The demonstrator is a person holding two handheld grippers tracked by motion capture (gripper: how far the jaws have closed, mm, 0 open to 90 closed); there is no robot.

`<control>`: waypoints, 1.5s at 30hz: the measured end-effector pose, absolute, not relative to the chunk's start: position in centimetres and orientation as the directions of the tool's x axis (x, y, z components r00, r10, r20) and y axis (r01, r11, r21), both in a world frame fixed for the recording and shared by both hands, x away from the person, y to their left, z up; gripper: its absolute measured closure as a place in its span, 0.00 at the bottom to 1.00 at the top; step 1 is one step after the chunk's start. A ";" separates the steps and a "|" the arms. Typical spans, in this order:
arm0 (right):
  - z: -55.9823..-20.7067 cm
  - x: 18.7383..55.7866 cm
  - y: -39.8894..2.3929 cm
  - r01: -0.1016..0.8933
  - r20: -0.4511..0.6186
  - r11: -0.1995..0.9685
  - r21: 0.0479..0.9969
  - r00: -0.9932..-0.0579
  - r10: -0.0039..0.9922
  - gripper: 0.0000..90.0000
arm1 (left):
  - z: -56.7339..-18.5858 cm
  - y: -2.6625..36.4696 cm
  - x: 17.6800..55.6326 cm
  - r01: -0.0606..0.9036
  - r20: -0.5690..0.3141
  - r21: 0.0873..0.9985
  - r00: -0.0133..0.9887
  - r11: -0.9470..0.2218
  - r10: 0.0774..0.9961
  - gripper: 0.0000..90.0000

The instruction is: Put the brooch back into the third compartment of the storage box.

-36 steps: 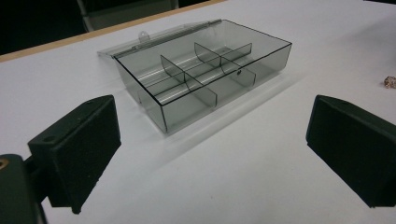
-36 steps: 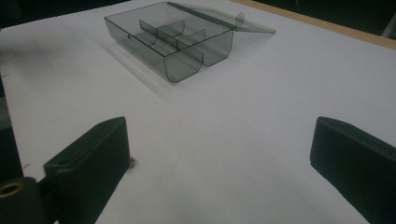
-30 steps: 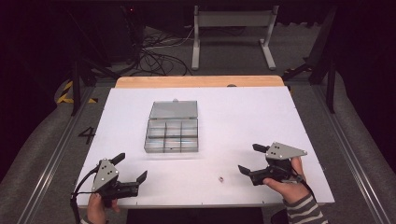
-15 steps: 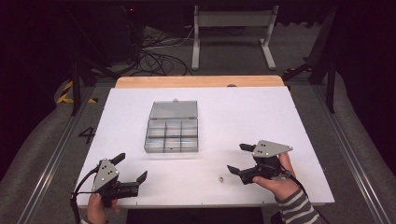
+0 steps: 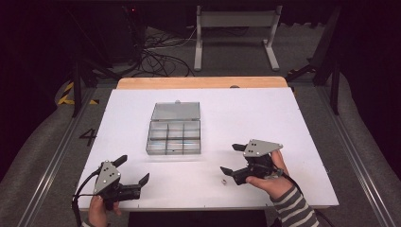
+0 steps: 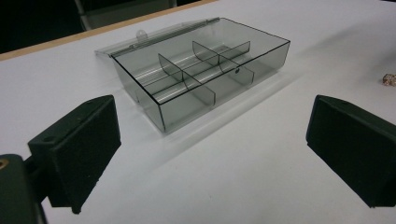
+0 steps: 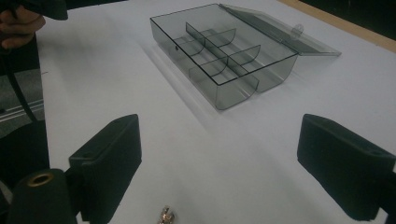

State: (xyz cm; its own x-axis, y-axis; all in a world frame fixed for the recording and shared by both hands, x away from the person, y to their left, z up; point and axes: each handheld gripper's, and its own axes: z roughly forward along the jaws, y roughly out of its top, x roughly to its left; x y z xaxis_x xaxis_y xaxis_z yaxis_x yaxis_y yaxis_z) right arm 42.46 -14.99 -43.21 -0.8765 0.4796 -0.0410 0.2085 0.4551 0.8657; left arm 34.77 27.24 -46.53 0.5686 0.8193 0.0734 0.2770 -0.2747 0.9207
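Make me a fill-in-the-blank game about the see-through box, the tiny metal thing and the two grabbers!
1. The lid of the clear box is ____.
2. The small metal piece lies on the white table, nearest the ____ gripper.
3. The jaws of the left gripper are ____, with nothing between them.
4. Counting its compartments, the box has ____ of them.

Missing words: open; right; open; six
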 end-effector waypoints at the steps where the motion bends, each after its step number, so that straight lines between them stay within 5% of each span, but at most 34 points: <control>1: -43.2 42.5 -15.0 0.209 -0.041 0.455 0.866 -0.877 0.480 0.16 | -46.5 27.3 34.8 0.277 0.074 0.921 0.569 -0.276 0.819 0.04; 18: -43.2 42.4 -13.9 0.205 -0.057 0.508 0.837 -0.890 0.453 0.19 | -46.6 27.1 34.7 0.282 0.066 0.920 0.573 -0.272 0.817 0.04; 36: -43.8 42.5 -12.8 0.275 -0.052 0.657 0.702 -0.900 0.433 0.43 | -46.6 27.2 34.8 0.283 0.073 0.917 0.576 -0.282 0.814 0.04; 45: -44.2 42.4 -12.2 0.284 -0.029 0.704 0.651 -0.917 0.397 0.45 | -46.6 27.1 34.8 0.285 0.070 0.916 0.578 -0.281 0.813 0.04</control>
